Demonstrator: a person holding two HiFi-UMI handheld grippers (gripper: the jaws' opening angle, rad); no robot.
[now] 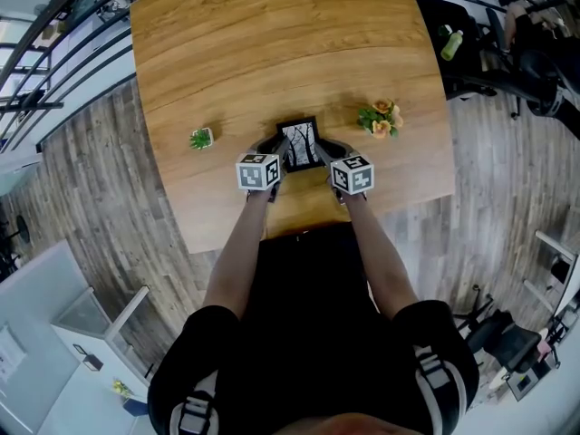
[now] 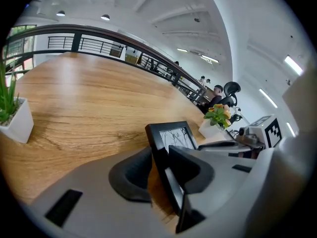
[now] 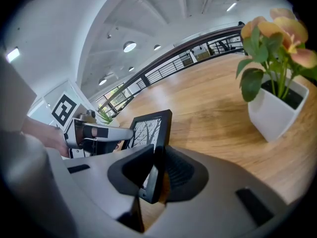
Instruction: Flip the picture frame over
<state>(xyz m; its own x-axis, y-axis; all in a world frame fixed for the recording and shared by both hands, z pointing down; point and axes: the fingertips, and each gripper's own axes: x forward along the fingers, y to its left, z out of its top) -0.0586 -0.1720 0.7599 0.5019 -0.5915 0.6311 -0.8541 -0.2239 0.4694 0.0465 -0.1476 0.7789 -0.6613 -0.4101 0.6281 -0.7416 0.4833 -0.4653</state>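
- The picture frame (image 1: 300,143) sits between the two tongs, over the near middle of the wooden counter (image 1: 272,43). Its printed side, showing bare branches, faces up towards the head view.
- The left tongs (image 1: 279,157) reach onto the frame's left edge, which passes between their jaws in the left gripper view (image 2: 161,170).
- There the jaws stand fairly wide. The outer pad (image 2: 131,175) is clear of the black frame (image 2: 171,140), with a strip of counter showing in the gap. The inner jaw lies close over the glass side.
- The right tongs (image 1: 324,155) take the frame's right edge. In the right gripper view (image 3: 156,170) the jaws are narrow and clamped on the frame (image 3: 148,130), one pad on each side.
- Seen from either tongs, the frame rises at a tilt beyond the jaw tips, and the opposite tongs lie just across it.
- A green plant (image 1: 201,139) in a white pot stands well outside the left tongs, and is large at the left edge of the left gripper view (image 2: 12,118).
- A flowering plant (image 1: 381,119) in a white pot stands beyond and outside the right tongs, close in the right gripper view (image 3: 275,98).
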